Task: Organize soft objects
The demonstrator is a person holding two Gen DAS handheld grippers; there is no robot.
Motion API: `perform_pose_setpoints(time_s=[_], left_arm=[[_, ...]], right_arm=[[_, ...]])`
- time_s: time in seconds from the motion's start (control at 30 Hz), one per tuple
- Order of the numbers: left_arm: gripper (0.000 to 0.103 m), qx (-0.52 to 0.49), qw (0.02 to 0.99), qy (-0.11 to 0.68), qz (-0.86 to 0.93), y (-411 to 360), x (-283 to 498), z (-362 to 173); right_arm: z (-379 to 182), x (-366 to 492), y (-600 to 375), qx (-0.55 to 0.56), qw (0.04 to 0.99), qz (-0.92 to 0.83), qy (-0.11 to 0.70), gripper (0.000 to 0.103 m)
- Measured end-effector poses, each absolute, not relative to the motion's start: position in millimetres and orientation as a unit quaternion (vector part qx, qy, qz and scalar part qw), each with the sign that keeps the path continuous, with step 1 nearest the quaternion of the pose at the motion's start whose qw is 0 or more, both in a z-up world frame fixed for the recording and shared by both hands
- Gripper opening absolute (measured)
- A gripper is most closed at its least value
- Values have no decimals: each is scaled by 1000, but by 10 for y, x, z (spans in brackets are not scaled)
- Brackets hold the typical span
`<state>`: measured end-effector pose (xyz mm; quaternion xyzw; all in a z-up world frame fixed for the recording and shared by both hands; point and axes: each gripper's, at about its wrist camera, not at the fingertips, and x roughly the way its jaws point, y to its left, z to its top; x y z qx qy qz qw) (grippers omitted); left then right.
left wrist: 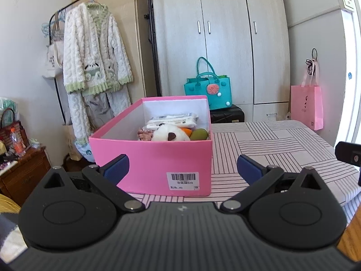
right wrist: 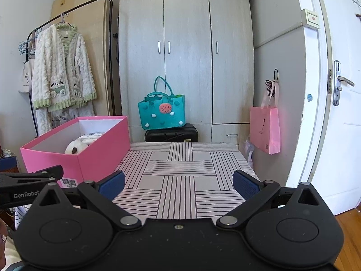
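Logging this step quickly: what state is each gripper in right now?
Left gripper: open, holding nothing, facing the pink box.
Right gripper: open, holding nothing, over the striped cloth.

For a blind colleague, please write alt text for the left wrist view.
An open pink box stands on a striped tablecloth, holding a white plush toy, tissue packs and small soft items. The left claw is open and empty in front of it; a wardrobe stands behind.
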<state>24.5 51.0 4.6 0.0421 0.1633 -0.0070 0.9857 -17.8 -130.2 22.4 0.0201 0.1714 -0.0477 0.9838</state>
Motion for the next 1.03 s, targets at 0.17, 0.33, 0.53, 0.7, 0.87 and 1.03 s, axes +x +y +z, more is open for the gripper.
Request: perform_pose_setpoints(time_s=[0.17,0.33,0.53,0.7,0.87,1.03], left_arm=[[103,32,984,172,-11,533,258,45],[103,39,984,172,-11,535,261,38],[103,46,984,168,-17,520,241,46],[103,47,984,170,-28,529,240,48],[103,34,982,180,-42,568,249,49],[103,45,983,174,-29,578,252,34]], right_arm=[[218,-177,-1271,8,985,-54,165,103],[224,-189,-1249,8,985,-60,164,103],[217,-181,-1261,6,984,-60,166,103],[219,-161,-1290,15,984,-60,169,103],[202,-137,-1311,20,982,-60,176,103],[178,-126,-1307,19,982,-58,180,103]])
